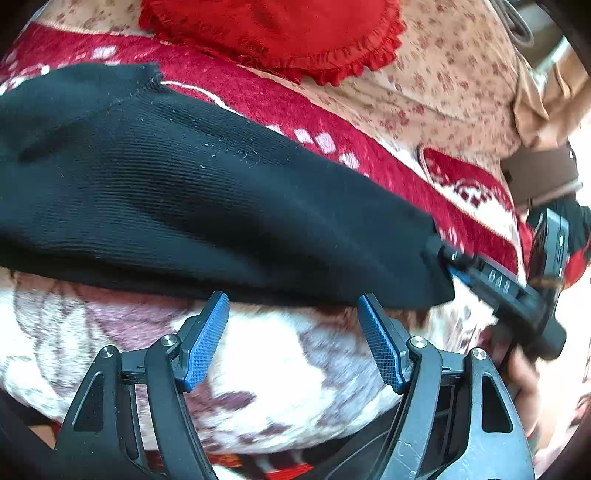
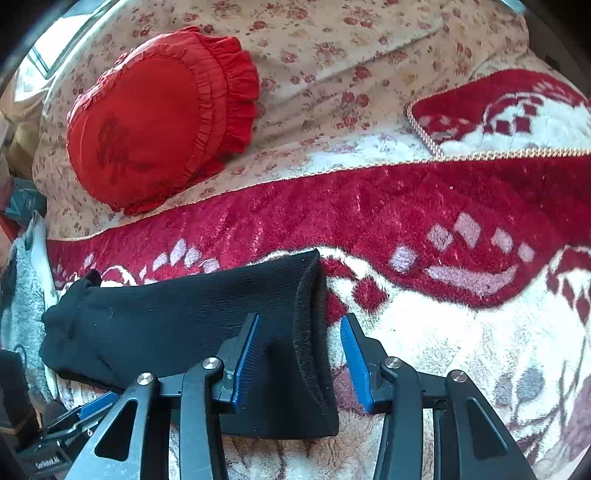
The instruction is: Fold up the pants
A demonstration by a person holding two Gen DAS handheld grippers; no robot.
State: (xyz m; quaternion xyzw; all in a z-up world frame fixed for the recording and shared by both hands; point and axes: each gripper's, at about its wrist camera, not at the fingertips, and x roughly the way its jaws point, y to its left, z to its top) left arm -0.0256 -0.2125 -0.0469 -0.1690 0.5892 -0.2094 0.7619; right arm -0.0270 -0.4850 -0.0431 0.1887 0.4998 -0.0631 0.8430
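The black ribbed pants (image 1: 184, 184) lie folded in a long band across a red and white plush blanket (image 1: 258, 369). My left gripper (image 1: 293, 301) stands open at the band's near edge, its blue pads wide apart with only blanket between them. In the right wrist view the pants (image 2: 166, 325) end in a thick hem. My right gripper (image 2: 300, 319) straddles that hem, open: one pad rests over the cloth and the other stands clear of it over the blanket (image 2: 443, 350). In the left wrist view the right gripper (image 1: 448, 258) sits at the band's right end.
A red frilled cushion (image 2: 147, 122) lies on a floral sheet (image 2: 332, 55) beyond the blanket. The same cushion (image 1: 277, 29) shows at the top of the left wrist view. A hand (image 1: 517, 373) holds the right gripper's handle. Grey cloth (image 2: 26, 295) lies at the bed's left edge.
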